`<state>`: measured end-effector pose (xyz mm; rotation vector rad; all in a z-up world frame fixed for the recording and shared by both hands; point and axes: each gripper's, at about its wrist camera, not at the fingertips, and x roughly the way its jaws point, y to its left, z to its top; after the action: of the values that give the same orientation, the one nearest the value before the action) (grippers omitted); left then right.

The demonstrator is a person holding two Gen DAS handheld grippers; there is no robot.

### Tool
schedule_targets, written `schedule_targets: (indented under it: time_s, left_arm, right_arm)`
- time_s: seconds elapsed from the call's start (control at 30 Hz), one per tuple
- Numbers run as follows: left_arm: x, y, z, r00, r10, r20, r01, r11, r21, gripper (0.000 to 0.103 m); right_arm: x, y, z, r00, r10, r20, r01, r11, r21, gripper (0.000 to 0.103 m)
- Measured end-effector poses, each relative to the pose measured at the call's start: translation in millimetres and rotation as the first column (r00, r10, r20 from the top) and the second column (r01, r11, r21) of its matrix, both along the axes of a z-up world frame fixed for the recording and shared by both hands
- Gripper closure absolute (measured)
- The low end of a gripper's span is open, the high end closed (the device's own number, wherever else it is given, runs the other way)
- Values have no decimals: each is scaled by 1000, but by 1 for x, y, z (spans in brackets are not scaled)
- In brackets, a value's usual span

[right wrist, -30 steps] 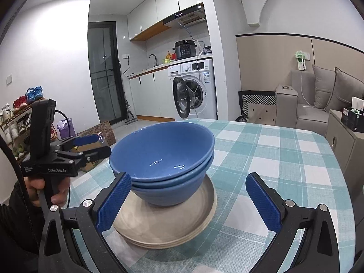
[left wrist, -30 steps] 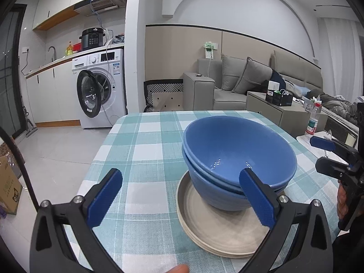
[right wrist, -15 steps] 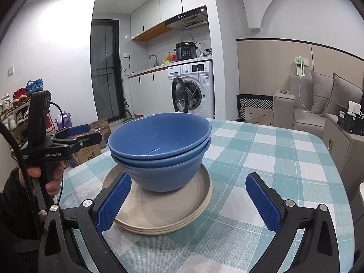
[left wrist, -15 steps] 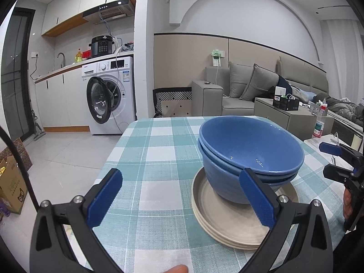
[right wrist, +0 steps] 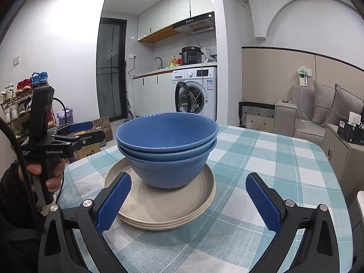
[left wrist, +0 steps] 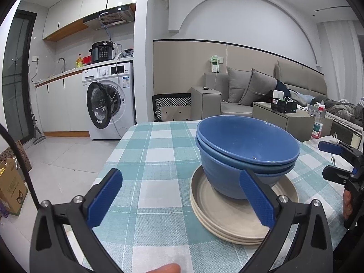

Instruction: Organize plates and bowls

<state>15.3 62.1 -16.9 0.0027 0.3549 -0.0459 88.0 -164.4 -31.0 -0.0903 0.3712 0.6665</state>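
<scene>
Nested blue bowls [left wrist: 246,152] [right wrist: 167,145] stand on a stack of beige plates [left wrist: 232,218] [right wrist: 159,207] on the teal checked tablecloth [left wrist: 157,166] [right wrist: 270,159]. My left gripper [left wrist: 180,201] is open and empty, low over the table, with its right finger in front of the bowls and plates. My right gripper [right wrist: 190,199] is open and empty too, facing the stack from the other side, its left finger just ahead of the plates' rim. Each gripper shows in the other's view, held in a hand at the table's side.
A washing machine [left wrist: 111,104] with its door open stands past the table's far left. A grey sofa [left wrist: 257,91] and a low cabinet [left wrist: 286,118] are behind to the right. A cardboard box [left wrist: 11,182] sits on the floor at left.
Both grippers have dropped lower and pulled back a little from the stack, so the bowls now look side-on. The bowls and plates have not moved. Both stay open.
</scene>
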Motion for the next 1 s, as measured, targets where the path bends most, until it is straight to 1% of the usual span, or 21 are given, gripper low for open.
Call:
schedule_targets:
  time_s: [0.3, 1.0]
  left_arm:
    - [-1, -5, -5, 1000, -14, 4, 14, 1000, 5, 0]
    - [0, -6, -9, 1000, -25, -5, 25, 1000, -1, 0]
  right_arm:
    - [-4, 0, 1, 1000, 4, 14, -4, 1000, 5, 1]
    - [-4, 2, 1, 1000, 2, 2, -2, 1000, 1, 1]
